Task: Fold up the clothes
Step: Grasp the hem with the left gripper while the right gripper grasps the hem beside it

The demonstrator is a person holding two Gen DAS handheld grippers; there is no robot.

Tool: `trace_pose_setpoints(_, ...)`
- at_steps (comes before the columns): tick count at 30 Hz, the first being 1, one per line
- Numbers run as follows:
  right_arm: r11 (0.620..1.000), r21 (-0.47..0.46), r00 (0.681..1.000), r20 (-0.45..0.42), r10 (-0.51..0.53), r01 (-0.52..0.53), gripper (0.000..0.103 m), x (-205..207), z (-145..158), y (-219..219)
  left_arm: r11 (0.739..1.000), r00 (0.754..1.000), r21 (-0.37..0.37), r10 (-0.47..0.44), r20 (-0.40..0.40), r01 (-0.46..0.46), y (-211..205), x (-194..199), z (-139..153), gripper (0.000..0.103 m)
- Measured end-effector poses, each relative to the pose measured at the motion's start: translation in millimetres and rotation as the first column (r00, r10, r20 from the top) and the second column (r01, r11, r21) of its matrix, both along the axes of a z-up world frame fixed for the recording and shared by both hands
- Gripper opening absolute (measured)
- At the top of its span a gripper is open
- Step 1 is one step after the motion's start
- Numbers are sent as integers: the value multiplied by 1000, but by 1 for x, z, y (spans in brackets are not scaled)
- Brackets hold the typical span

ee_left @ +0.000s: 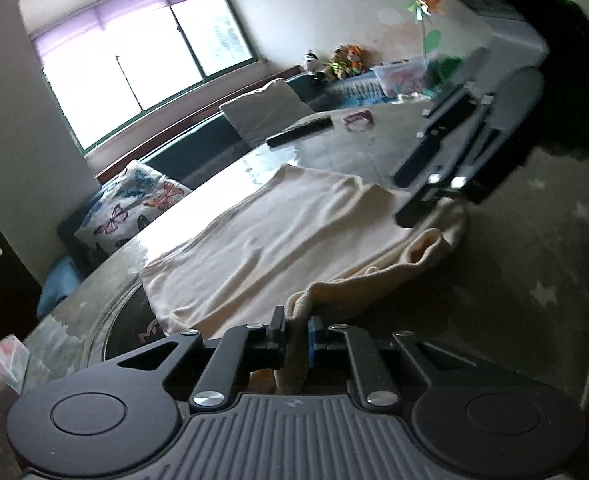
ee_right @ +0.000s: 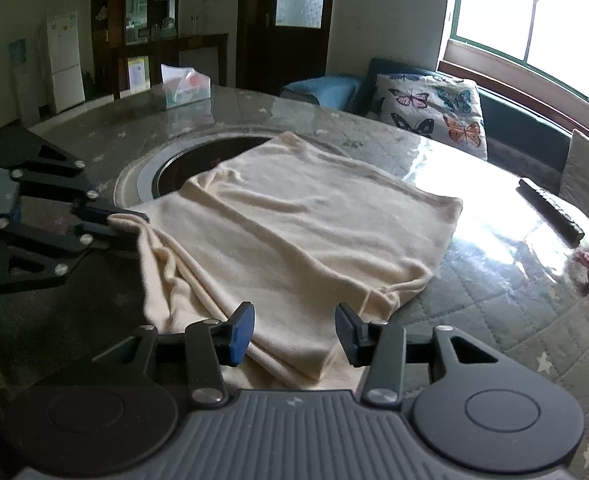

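A cream garment lies partly folded on the round table, over the table's dark centre ring. My left gripper is shut on a bunched edge of the cream garment and lifts it a little; it also shows in the right wrist view at the garment's left corner. My right gripper is open, its jaws on either side of the garment's near folded corner. It shows in the left wrist view, blurred, at the garment's far edge.
A tissue box stands at the table's far side. A dark remote and a pink object lie on the right. A sofa with a butterfly cushion runs under the window.
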State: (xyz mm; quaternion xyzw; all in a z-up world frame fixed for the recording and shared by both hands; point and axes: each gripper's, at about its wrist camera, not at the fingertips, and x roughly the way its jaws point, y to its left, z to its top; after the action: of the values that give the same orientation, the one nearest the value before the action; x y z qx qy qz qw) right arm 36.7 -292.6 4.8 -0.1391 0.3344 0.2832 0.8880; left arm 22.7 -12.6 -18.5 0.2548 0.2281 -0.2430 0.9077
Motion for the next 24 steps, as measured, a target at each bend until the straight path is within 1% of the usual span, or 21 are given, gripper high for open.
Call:
trace_pose_setpoints(2,1000,10,1000,11,2,-2,51,-3,6,-5,1000,1000,-20,14,-14,-14,3,7,2,11)
trace_pose_setpoints(4,1000,16,1000,21,11,-12,51,-7,10,-9,999,999,-36,23,-24,-24,5,13,4,11)
trace_pose_setpoints(7,998,28,998,31,59,-60,58,-15,14,-10,998,999,-54,25,-39,-27,8,19,5,11)
trace_pose_setpoints(9,995,24,995,35,93,-93,60,-18,13,-7,998,999,-58,24,-42,-26,9,20,5,11)
trace_pose_setpoints(14,985,-61,985,45,167,-164,60,-18,-8,15,998,998,-64,22,-52,-25,12,23,5,11)
trace_pose_setpoints(15,982,-81,984,53,173,-168,59,-18,-11,18,998,998,-66,21,-52,-24,12,23,5,11)
trace_pose_setpoints(16,980,-100,982,62,178,-172,55,-18,-15,21,997,998,-67,20,-52,-23,13,22,5,12)
trace_pose_setpoints(17,978,-118,982,60,177,-169,48,-16,-18,24,997,999,-68,20,-50,-23,13,22,4,14)
trace_pose_setpoints(18,977,-136,983,57,175,-166,43,-14,-22,27,997,998,-69,21,-51,-24,13,22,4,14)
trace_pose_setpoints(19,977,-136,984,50,170,-162,35,-12,-23,28,997,999,-70,21,-49,-24,14,21,4,15)
trace_pose_setpoints(20,980,-123,986,37,160,-154,29,-8,-23,26,997,999,-70,21,-47,-24,14,20,3,16)
trace_pose_setpoints(21,984,-106,989,29,147,-143,26,-5,-22,24,997,999,-70,20,-41,-23,15,17,3,17)
trace_pose_setpoints(23,991,-65,993,6,120,-119,18,1,-18,19,998,999,-68,18,-34,-21,15,13,1,22)
trace_pose_setpoints(24,993,-44,994,-6,105,-106,17,5,-16,17,998,999,-63,22,-28,-23,15,11,0,25)
